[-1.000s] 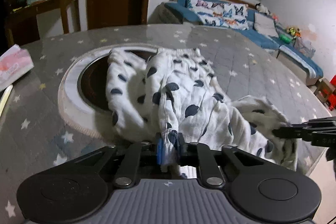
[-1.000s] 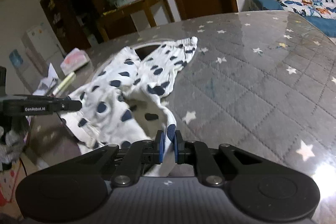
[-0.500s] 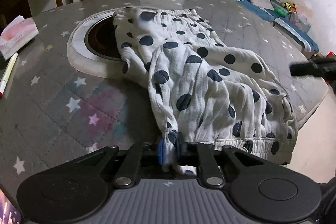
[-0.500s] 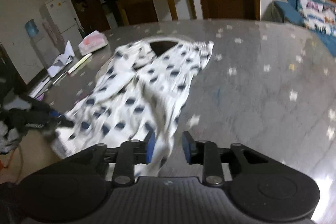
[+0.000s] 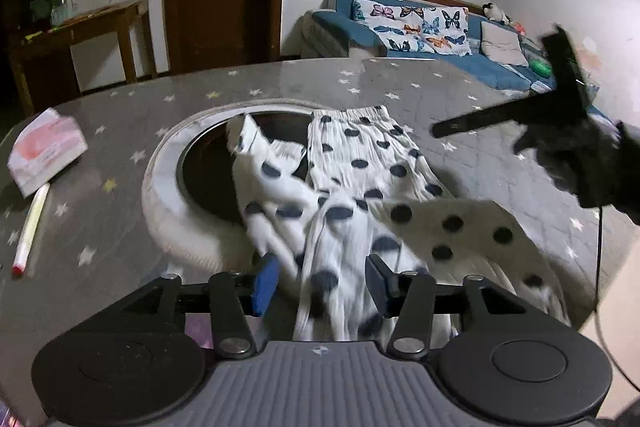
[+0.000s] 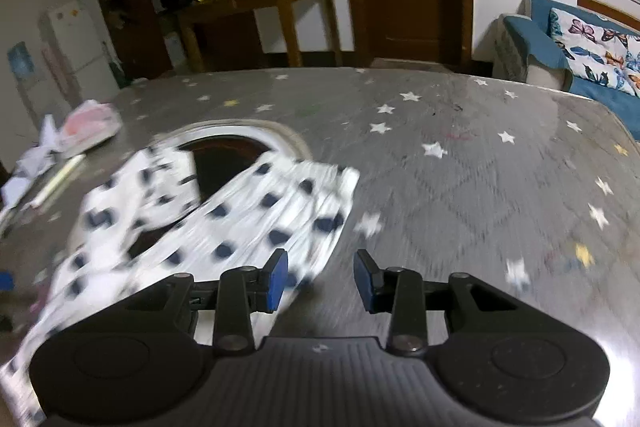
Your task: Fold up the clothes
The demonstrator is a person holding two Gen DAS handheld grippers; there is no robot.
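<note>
White trousers with dark polka dots (image 5: 360, 179) lie on the grey star-patterned table, partly over its round recess. One leg end runs down between the fingers of my left gripper (image 5: 320, 283), which is open. The trousers also show blurred in the right wrist view (image 6: 256, 211), at left. My right gripper (image 6: 320, 279) is open and empty over bare table just right of the cloth edge. In the left wrist view the right gripper (image 5: 504, 115) is raised at the right, above the table.
A round dark recess with a white rim (image 5: 168, 187) sits mid-table. A tissue pack (image 5: 44, 155) and a pen (image 5: 30, 227) lie at the left. The table's edge (image 5: 616, 267) is at the right. A wooden side table, door and blue sofa stand behind.
Both grippers have opened and let go of the trousers. The cloth has dropped onto the table. The right gripper has lifted up and away to the right.
</note>
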